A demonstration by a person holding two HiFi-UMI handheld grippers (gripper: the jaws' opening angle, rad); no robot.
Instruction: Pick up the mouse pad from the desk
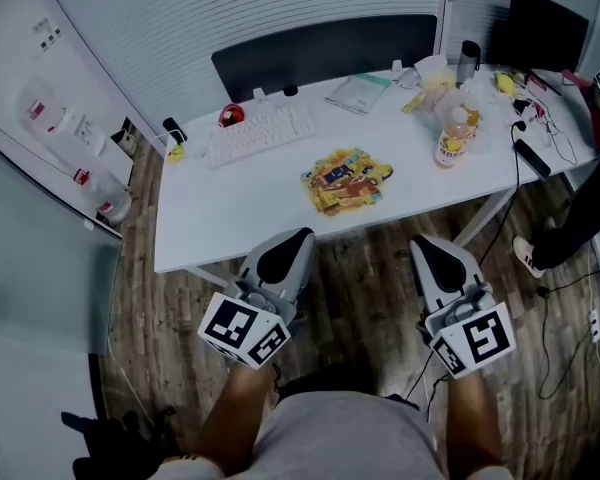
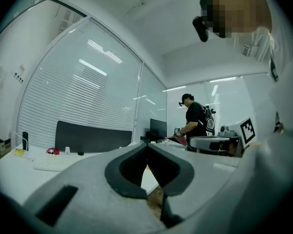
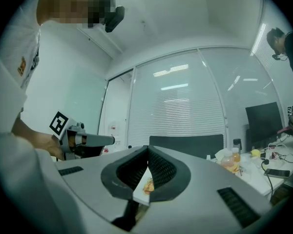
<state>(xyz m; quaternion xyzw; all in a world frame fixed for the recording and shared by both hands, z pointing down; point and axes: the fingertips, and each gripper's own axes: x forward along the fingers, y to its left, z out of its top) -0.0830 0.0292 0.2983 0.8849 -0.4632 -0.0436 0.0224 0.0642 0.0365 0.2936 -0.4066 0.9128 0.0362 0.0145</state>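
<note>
Head view: mouse pad [image 1: 346, 180] on desk [image 1: 230, 208] | gripper views: left tongs [image 2: 147, 145], right tongs [image 3: 147, 149] together

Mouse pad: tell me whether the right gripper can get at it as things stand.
Probably yes. Only bare desk lies between the mouse pad and the right gripper, which hangs short of the desk's front edge. Its jaws are shut and must open first.

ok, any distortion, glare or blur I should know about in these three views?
Head view: mild barrel bowing of the desk edges and walls, dim corners, mouse pad sharp. Left gripper view: fisheye circle with black corners, light streaks reflected on the glass wall, left gripper tongs fill the bottom. Right gripper view: same fisheye and reflections, right gripper looming large.
</note>
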